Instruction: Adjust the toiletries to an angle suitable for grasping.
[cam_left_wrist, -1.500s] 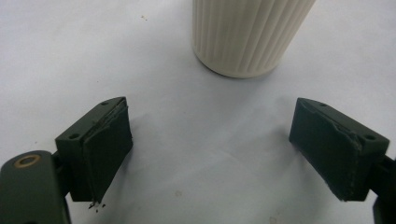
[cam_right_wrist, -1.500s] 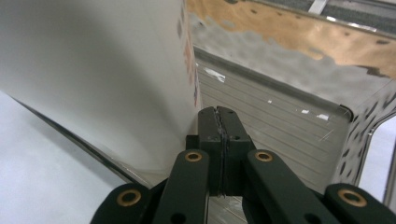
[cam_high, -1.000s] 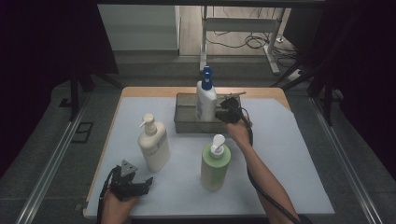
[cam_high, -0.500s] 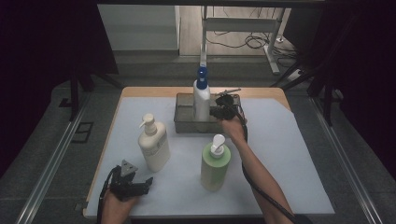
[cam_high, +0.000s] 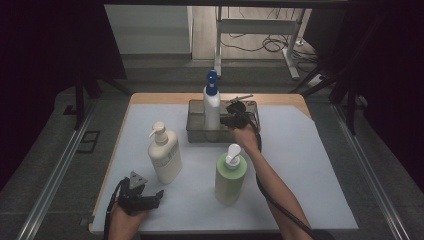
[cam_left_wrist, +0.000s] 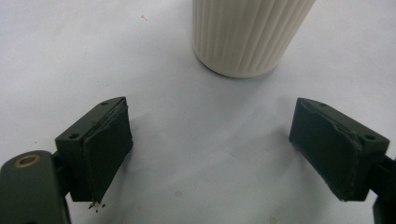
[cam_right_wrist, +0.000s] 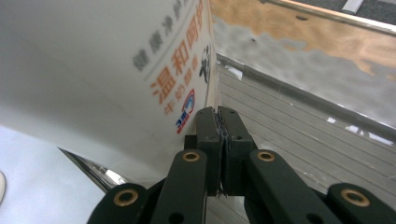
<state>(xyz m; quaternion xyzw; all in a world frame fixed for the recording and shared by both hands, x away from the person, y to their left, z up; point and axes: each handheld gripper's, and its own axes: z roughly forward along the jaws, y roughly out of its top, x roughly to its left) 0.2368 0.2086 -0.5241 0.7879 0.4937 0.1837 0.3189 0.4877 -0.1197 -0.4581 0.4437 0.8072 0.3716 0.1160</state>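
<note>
At the near edge of the bench (cam_high: 310, 165), the left gripper (cam_high: 150, 199) rests low in a hand, its jaws wide apart with nothing between them. Just beyond it stands a cream pump bottle (cam_high: 164, 154), and to its right a green pump bottle (cam_high: 230, 174), both upright on the pale bench cover. Farther back, a grey metal tray (cam_high: 196, 125) holds a tall white spray bottle (cam_high: 211, 106) with a blue top, standing upright inside. The right gripper (cam_high: 223, 120) is beside that bottle, jaws pressed together on nothing, their tips against or almost against its printed side. With the jaws shut and so close, a sideways nudge could tip the tall bottle over in the tray.
</note>
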